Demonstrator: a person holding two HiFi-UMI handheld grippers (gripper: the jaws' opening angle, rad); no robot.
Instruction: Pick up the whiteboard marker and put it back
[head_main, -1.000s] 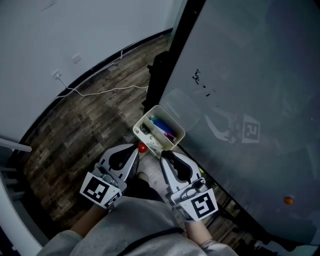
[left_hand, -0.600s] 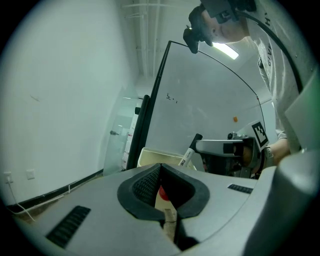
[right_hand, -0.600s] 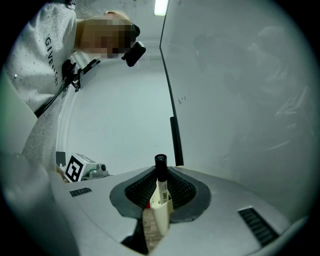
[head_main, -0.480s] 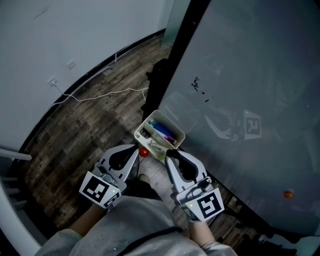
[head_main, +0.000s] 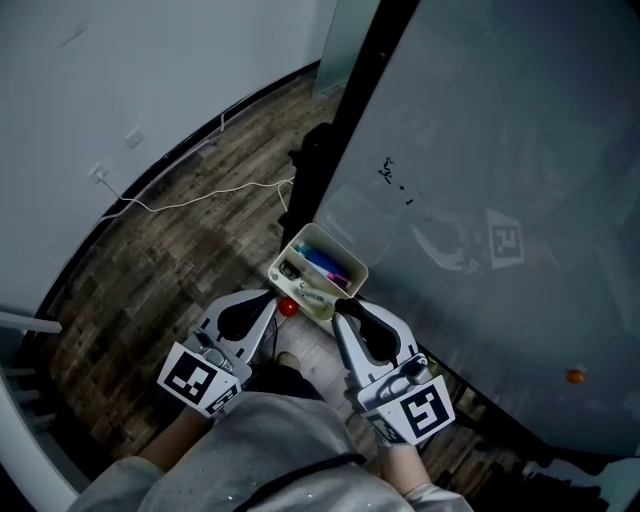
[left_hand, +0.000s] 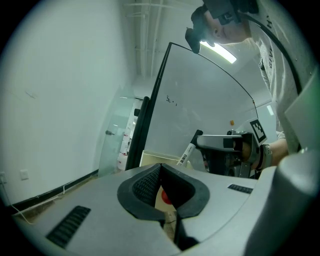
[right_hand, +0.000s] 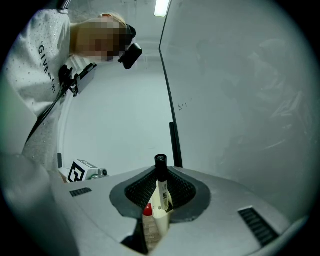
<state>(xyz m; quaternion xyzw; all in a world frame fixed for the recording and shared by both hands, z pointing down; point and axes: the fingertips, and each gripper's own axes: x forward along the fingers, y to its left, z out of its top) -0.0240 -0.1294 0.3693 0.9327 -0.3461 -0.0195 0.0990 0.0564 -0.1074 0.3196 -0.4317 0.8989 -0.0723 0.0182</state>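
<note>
Over the last second the right tongs (head_main: 343, 308) have been lifted slightly, and their tips have been brought just beside the near edge of the cream rectangular plastic tray (head_main: 342, 247). Their opening has not altered: they are clamped on the white-barrelled, black-capped whiteboard marker (right_hand: 160, 190). The left tongs (head_main: 272, 300) have scarcely been shifted. They are closed at the tips, and nothing is gripped in them.

From this the pick-up is judged to be done. Only the return is left, most likely into the tray just ahead of the right tongs.

The grip itself is shown only in the right gripper view. There the barrel is pinched between the ribbed pads, and the capped end stands clear above them. In the head view the marker is covered by the body of the right tongs. That view alone gives the layout: the tray lies directly ahead of both tongs, with blue and purple pens lying in it. The large grey whiteboard (head_main: 500, 150) stands to the right of the right tongs, and a small red round object (head_main: 287, 307) sits low between the two tips.

In the left gripper view the marker (left_hand: 186, 154) is seen from the side, slanting up out of the right tongs.
</note>
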